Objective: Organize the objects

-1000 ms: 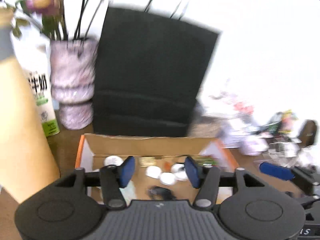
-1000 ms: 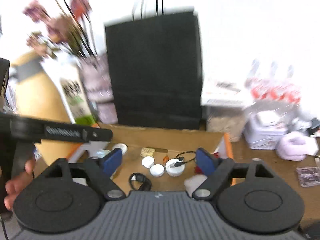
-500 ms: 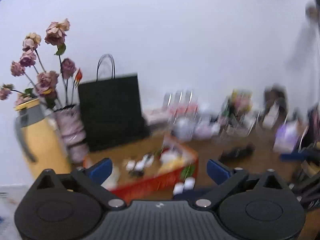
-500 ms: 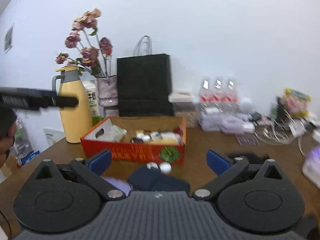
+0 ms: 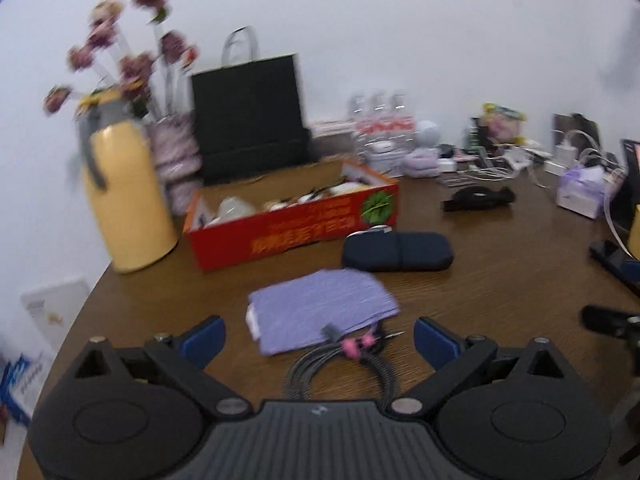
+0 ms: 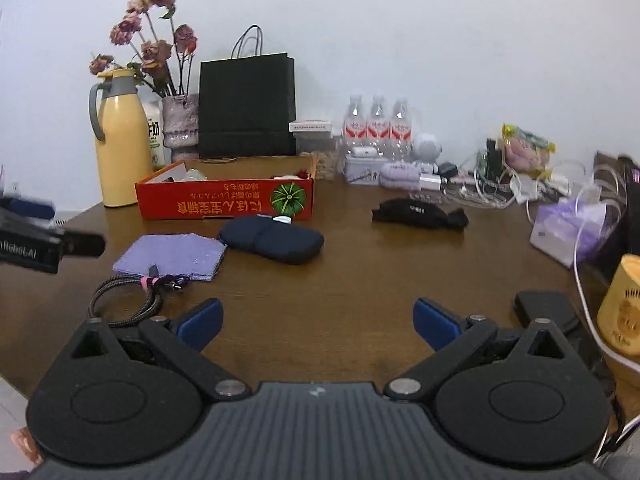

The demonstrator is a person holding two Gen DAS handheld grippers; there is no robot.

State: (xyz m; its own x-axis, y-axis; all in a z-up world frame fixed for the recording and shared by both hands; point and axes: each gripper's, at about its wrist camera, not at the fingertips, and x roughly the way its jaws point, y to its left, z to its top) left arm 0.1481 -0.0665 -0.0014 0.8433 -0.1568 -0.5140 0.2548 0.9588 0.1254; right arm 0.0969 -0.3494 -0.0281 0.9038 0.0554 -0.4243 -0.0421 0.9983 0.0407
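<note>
The red cardboard box point(image 6: 224, 200) sat toward the back left of the brown wooden surface point(image 6: 360, 280), open at the top with small items inside that were too blurred to name. Just in front of it lay a dark navy pouch point(image 6: 272, 239), and beside that a folded lilac cloth point(image 6: 172, 255), its near edge touched by a coiled braided cable point(image 6: 132, 296) bound with a pink tie. Further right on the surface, well apart from the box, lay a black fabric piece point(image 6: 418, 212). Behind the box stood a black paper bag point(image 6: 247, 106), a vase of dried roses point(image 6: 180, 120) and a yellow thermos jug point(image 6: 120, 140), with three water bottles point(image 6: 376, 120) to the right. The left gripper point(image 5: 318, 336) hung above the cable and cloth with its jaws spread wide and nothing between them. The right gripper point(image 6: 316, 320) was likewise wide apart and empty, over bare wood.
</note>
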